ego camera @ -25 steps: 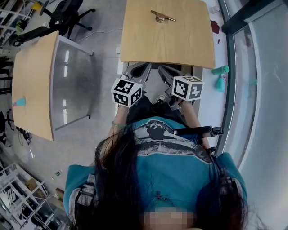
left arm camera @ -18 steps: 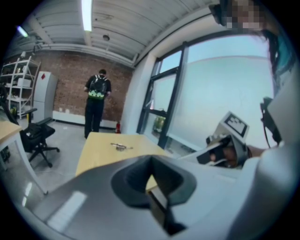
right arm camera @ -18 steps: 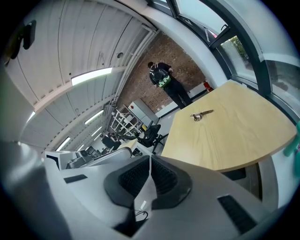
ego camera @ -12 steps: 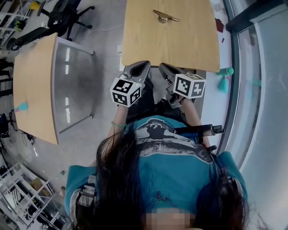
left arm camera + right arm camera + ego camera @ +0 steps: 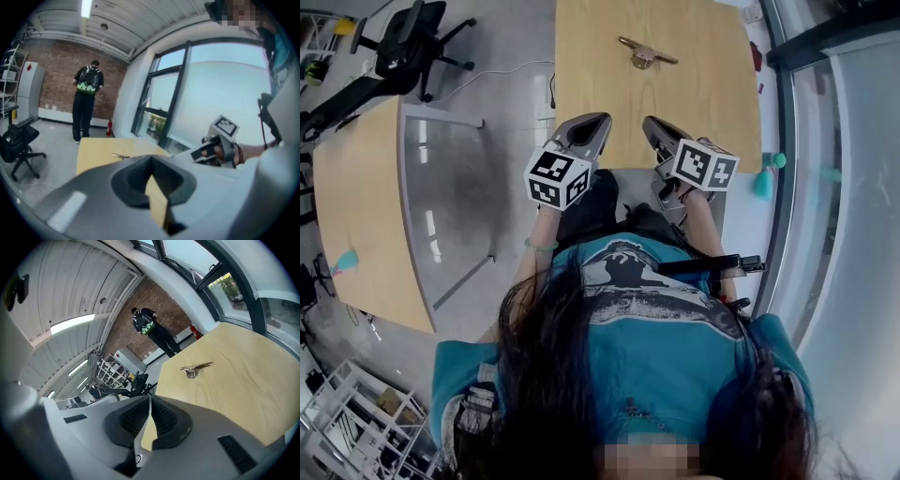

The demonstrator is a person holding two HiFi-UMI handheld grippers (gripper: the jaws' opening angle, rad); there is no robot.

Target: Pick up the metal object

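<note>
The metal object [image 5: 645, 53], a slim brass-coloured bar on a small base, lies near the far end of the wooden table [image 5: 694, 103]. It also shows small in the left gripper view [image 5: 123, 156] and in the right gripper view [image 5: 196, 368]. My left gripper [image 5: 589, 129] hovers at the table's near edge, left of centre, jaws shut and empty [image 5: 151, 165]. Beside it my right gripper [image 5: 656, 131] hangs over the same edge, jaws shut with nothing between them [image 5: 150, 401]. Both are well short of the object.
A second wooden table [image 5: 356, 216] stands to the left across grey floor. An office chair [image 5: 403, 47] is at the far left. Teal objects [image 5: 766, 178] lie by the glass wall on the right. A person [image 5: 86, 101] stands far off by a brick wall.
Both grippers have moved forward from in front of the body to the table's near edge. The metal object has not moved.
</note>
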